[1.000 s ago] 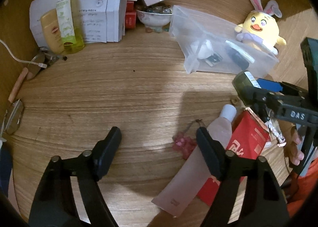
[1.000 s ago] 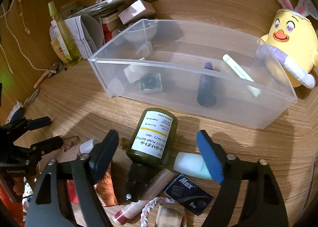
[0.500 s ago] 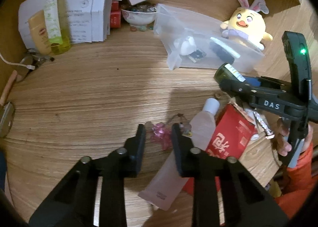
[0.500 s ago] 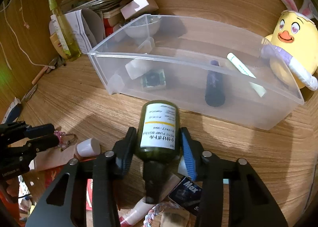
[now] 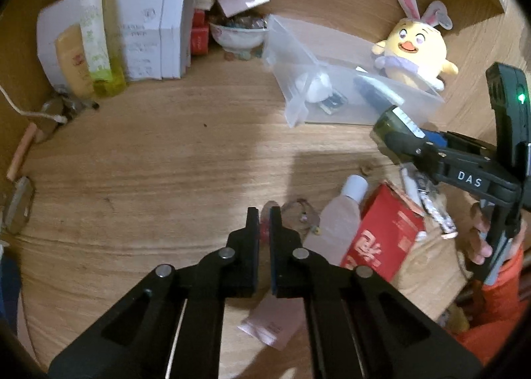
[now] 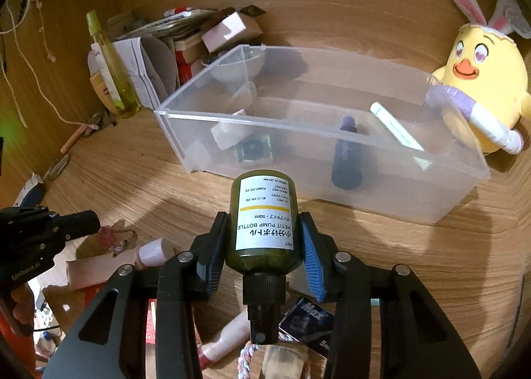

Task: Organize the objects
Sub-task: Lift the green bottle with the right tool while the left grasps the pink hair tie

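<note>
On the wooden desk: clear plastic bin (image 6: pixel 332 176), open-topped, small items inside.
Right gripper (image 6: pixel 265 246): clamped on the green pump bottle (image 6: pixel 264 219), held just short of the bin's front wall.
Left gripper (image 5: pixel 264 223): jaws just closed, pinching the pink charm (image 5: pixel 265 213) beside the pink tube (image 5: pixel 338 223).

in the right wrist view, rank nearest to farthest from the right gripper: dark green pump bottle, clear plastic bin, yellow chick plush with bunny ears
1. Dark green pump bottle: clamped in the right gripper.
2. Clear plastic bin: straight ahead on the wooden desk.
3. Yellow chick plush with bunny ears: beyond the bin's right end, far right.
</note>
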Demonstrator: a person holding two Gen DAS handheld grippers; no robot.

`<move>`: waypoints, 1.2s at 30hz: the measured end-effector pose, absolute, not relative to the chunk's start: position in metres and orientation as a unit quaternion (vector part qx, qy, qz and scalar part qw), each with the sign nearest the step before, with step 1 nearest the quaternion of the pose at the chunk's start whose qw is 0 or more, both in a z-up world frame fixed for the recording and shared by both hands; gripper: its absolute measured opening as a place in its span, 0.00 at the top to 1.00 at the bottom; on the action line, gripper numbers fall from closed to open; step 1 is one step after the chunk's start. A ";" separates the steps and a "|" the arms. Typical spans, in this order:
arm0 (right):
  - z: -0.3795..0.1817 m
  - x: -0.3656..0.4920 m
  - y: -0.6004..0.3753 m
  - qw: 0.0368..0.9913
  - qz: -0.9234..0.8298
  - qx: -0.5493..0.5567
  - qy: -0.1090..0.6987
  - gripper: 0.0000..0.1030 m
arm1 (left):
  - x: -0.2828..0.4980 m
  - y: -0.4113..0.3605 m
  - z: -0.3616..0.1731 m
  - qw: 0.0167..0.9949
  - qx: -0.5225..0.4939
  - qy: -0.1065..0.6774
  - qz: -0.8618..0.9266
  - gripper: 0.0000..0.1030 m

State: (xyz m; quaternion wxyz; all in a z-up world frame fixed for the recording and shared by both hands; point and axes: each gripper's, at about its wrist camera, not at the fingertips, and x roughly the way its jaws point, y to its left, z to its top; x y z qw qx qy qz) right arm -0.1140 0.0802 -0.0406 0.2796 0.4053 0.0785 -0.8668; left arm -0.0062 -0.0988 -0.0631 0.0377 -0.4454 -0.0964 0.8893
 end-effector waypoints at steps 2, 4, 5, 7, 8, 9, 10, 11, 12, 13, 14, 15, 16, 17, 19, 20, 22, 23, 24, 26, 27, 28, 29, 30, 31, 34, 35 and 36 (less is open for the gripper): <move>-0.038 -0.113 0.082 0.280 -0.868 0.402 0.075 0.63 | -0.005 -0.099 -0.062 0.033 -0.445 -0.097 0.890 0.94; -0.035 -0.112 0.085 0.283 -0.869 0.400 0.069 0.63 | -0.004 -0.098 -0.064 0.028 -0.449 -0.092 0.888 0.89; -0.034 -0.112 0.087 0.283 -0.870 0.399 0.066 0.63 | -0.004 -0.097 -0.066 0.029 -0.454 -0.092 0.886 0.87; -0.030 -0.109 0.091 0.284 -0.872 0.394 0.061 0.63 | -0.005 -0.094 -0.070 0.032 -0.461 -0.090 0.882 0.81; -0.028 -0.108 0.093 0.284 -0.873 0.391 0.059 0.63 | -0.005 -0.093 -0.071 0.031 -0.462 -0.087 0.882 0.78; -0.026 -0.107 0.095 0.284 -0.875 0.388 0.058 0.63 | -0.004 -0.092 -0.071 0.031 -0.463 -0.084 0.882 0.73; -0.023 -0.105 0.097 0.283 -0.877 0.384 0.058 0.63 | -0.004 -0.091 -0.071 0.030 -0.463 -0.082 0.882 0.68; -0.021 -0.104 0.099 0.281 -0.879 0.381 0.058 0.63 | -0.004 -0.090 -0.072 0.029 -0.463 -0.080 0.882 0.67; -0.018 -0.103 0.102 0.280 -0.881 0.377 0.058 0.63 | -0.005 -0.089 -0.073 0.029 -0.464 -0.076 0.882 0.67; -0.016 -0.102 0.104 0.279 -0.883 0.374 0.057 0.63 | -0.005 -0.088 -0.073 0.028 -0.463 -0.074 0.883 0.67; -0.013 -0.101 0.107 0.278 -0.885 0.370 0.055 0.63 | -0.006 -0.087 -0.073 0.026 -0.462 -0.068 0.884 0.67; -0.011 -0.101 0.110 0.277 -0.887 0.367 0.053 0.63 | -0.006 -0.086 -0.073 0.024 -0.461 -0.065 0.885 0.67; -0.009 -0.100 0.112 0.276 -0.888 0.364 0.051 0.63 | -0.007 -0.086 -0.074 0.021 -0.458 -0.063 0.886 0.69; -0.006 -0.101 0.115 0.275 -0.890 0.361 0.049 0.63 | -0.008 -0.087 -0.074 0.016 -0.454 -0.064 0.888 0.71; -0.003 -0.100 0.119 0.272 -0.893 0.356 0.046 0.63 | -0.010 -0.089 -0.075 0.010 -0.452 -0.065 0.890 0.77; -0.002 -0.100 0.121 0.270 -0.894 0.354 0.044 0.63 | -0.011 -0.089 -0.075 0.001 -0.448 -0.060 0.892 0.77; 0.000 -0.101 0.126 0.267 -0.896 0.352 0.040 0.63 | -0.013 -0.090 -0.075 -0.010 -0.443 -0.053 0.895 0.77; 0.000 -0.102 0.128 0.266 -0.897 0.352 0.038 0.63 | -0.013 -0.090 -0.075 -0.012 -0.442 -0.051 0.896 0.77; 0.000 -0.102 0.130 0.264 -0.897 0.351 0.037 0.63 | -0.015 -0.091 -0.074 -0.017 -0.441 -0.050 0.896 0.78; 0.000 -0.103 0.133 0.261 -0.899 0.351 0.034 0.63 | -0.016 -0.091 -0.072 -0.021 -0.436 -0.048 0.899 0.84; -0.001 -0.104 0.134 0.261 -0.899 0.351 0.033 0.63 | -0.016 -0.091 -0.070 -0.021 -0.433 -0.048 0.900 0.90; 0.000 -0.104 0.136 0.260 -0.899 0.351 0.031 0.63 | -0.015 -0.090 -0.068 -0.019 -0.430 -0.048 0.901 0.94; 0.000 -0.105 0.138 0.259 -0.900 0.350 0.030 0.63 | -0.015 -0.089 -0.066 -0.018 -0.427 -0.048 0.903 0.95; 0.001 -0.105 0.140 0.259 -0.900 0.349 0.028 0.63 | -0.015 -0.088 -0.064 -0.018 -0.423 -0.047 0.905 0.95; 0.001 -0.106 0.141 0.258 -0.901 0.348 0.026 0.63 | -0.016 -0.088 -0.062 -0.019 -0.422 -0.045 0.905 0.95; 0.004 -0.106 0.144 0.257 -0.903 0.343 0.026 0.63 | -0.018 -0.086 -0.061 -0.010 -0.430 -0.048 0.902 0.94; 0.006 -0.106 0.145 0.256 -0.904 0.341 0.026 0.63 | -0.019 -0.086 -0.061 -0.008 -0.433 -0.052 0.900 0.94; 0.007 -0.105 0.146 0.255 -0.906 0.338 0.026 0.63 | -0.020 -0.086 -0.062 -0.007 -0.435 -0.054 0.899 0.91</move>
